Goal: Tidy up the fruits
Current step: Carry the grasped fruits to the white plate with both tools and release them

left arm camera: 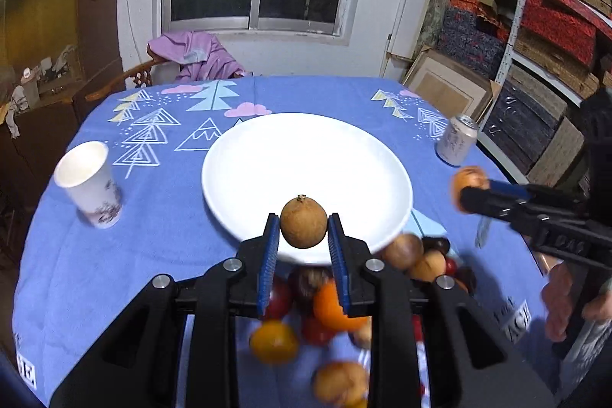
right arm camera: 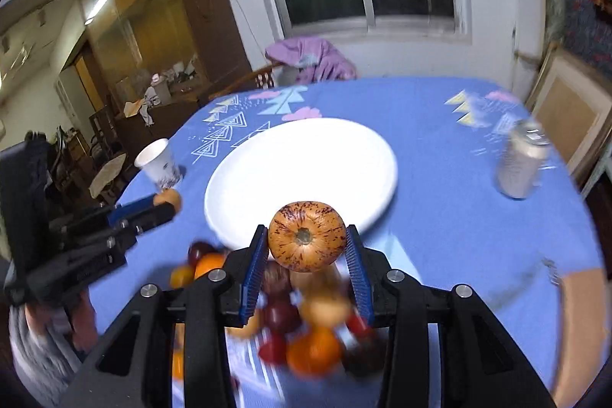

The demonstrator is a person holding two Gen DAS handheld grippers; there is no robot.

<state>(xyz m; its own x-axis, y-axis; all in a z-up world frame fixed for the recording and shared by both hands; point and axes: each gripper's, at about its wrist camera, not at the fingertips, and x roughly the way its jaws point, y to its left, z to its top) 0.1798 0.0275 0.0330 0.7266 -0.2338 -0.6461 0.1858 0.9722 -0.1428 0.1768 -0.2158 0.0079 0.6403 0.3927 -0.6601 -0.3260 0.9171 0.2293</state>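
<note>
My left gripper (left arm camera: 304, 230) is shut on a small round brown fruit (left arm camera: 304, 221), held above the near rim of a large white plate (left arm camera: 302, 155). My right gripper (right arm camera: 306, 239) is shut on an orange speckled fruit (right arm camera: 306, 236), also raised in front of the white plate (right arm camera: 302, 163). A pile of mixed fruits (left arm camera: 329, 308), orange, red and brown, lies on the blue tablecloth below both grippers and shows as the blurred fruit pile (right arm camera: 306, 324) in the right wrist view. Each gripper appears in the other's view: the right gripper (left arm camera: 468, 192) at the right, the left gripper (right arm camera: 168, 203) at the left.
A white paper cup (left arm camera: 90, 184) stands left of the plate and a drink can (left arm camera: 457, 140) stands at the right. In the right wrist view the cup (right arm camera: 158, 165) and can (right arm camera: 522, 161) flank the plate too. A chair with a purple cloth (left arm camera: 197, 54) is behind the table. Shelves of boxes (left arm camera: 550, 37) line the right wall.
</note>
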